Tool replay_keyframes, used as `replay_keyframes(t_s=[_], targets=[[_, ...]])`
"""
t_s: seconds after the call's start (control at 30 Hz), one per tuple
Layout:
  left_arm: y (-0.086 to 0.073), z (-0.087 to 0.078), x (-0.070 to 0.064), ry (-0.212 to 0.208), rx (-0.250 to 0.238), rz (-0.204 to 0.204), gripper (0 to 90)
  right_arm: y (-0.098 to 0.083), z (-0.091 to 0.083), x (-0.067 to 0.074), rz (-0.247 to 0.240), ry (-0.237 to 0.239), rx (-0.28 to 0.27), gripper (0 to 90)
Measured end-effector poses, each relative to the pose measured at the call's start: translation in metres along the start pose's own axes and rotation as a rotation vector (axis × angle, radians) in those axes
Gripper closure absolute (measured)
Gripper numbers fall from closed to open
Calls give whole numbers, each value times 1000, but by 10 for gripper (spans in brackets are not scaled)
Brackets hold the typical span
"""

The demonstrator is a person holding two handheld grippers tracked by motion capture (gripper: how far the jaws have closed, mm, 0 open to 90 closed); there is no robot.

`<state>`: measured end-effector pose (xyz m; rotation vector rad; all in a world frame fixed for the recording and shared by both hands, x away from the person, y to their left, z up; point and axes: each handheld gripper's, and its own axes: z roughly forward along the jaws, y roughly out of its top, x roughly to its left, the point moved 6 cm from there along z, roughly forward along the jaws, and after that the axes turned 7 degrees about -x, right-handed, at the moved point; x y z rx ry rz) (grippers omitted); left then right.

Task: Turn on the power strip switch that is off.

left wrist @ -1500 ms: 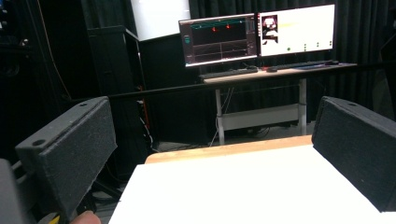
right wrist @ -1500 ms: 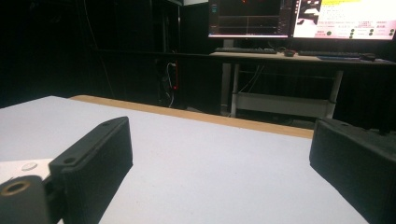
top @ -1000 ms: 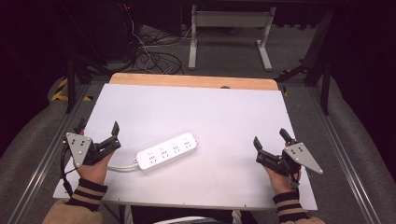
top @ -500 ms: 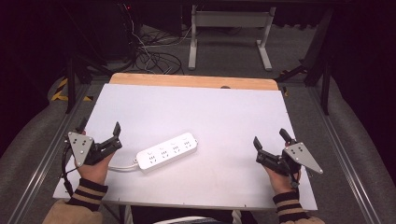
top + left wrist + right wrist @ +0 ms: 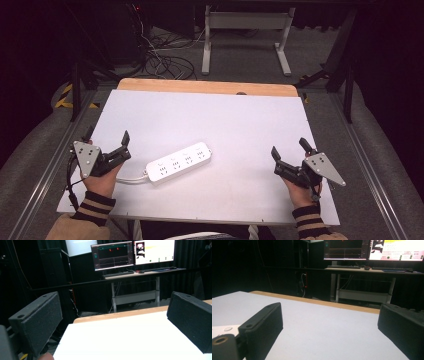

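A white power strip (image 5: 178, 163) lies slantwise on the white table (image 5: 220, 120), its white cord (image 5: 131, 179) trailing toward the left hand. My left gripper (image 5: 106, 136) rests at the table's left front edge, open, just left of the strip and apart from it. My right gripper (image 5: 289, 148) sits at the right front, open, well away from the strip. In the left gripper view the jaws of my left gripper (image 5: 115, 322) stand wide apart over bare table. The jaws of my right gripper (image 5: 332, 325) are likewise spread with nothing between them; a white corner of the strip (image 5: 222, 330) shows at the left.
A wooden strip (image 5: 205, 87) edges the table's far side. Beyond it stand a desk frame (image 5: 245, 35), floor cables (image 5: 160, 55) and lit monitors (image 5: 132, 252). Metal rails (image 5: 370, 165) run along both sides of the table.
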<state>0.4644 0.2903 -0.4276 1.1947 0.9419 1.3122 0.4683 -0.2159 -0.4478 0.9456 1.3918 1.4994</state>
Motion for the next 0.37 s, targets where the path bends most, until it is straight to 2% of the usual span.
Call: replay_keyframes(t_s=[0.37], targets=[[-1,1,-1,-5,2,-1,3,0,0,-1,1,-2,2,66]])
